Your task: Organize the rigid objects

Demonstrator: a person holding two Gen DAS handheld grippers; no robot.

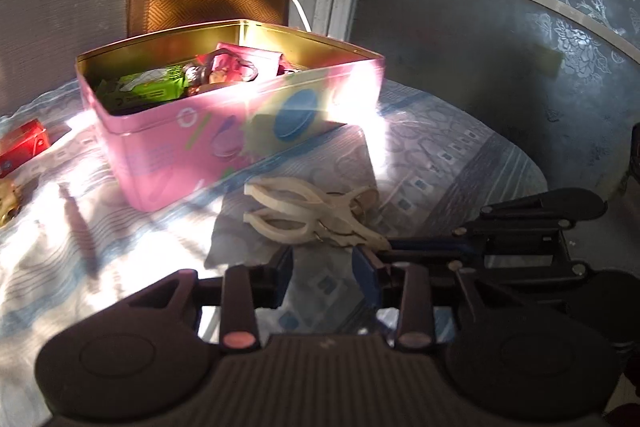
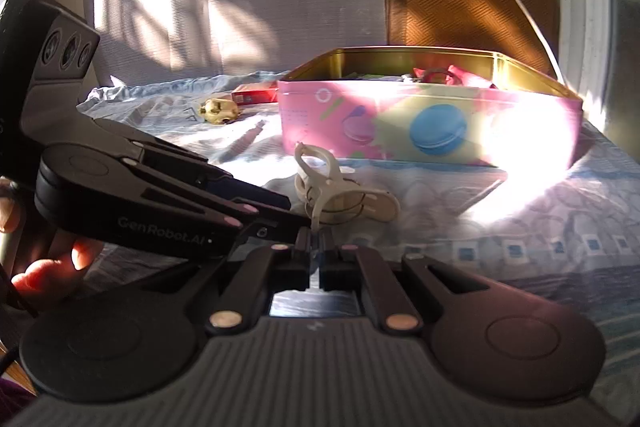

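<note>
Clips (image 1: 310, 215), two cream plastic ones side by side, lie on the patterned cloth (image 2: 520, 227) just ahead of both your tools, handles toward the tin. Your left gripper (image 1: 326, 267) is spread with nothing between its fingers; your right gripper (image 2: 315, 247) is nearly closed, seemingly pinching a clip's tip. Beyond them stands the pink tin (image 1: 208, 143), open, already holding packets.

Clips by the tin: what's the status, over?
Left gripper open, short of the clips. Right gripper nearly shut at the clips' tip; grip unclear. Pink tin open behind. Nothing in the way.
</note>
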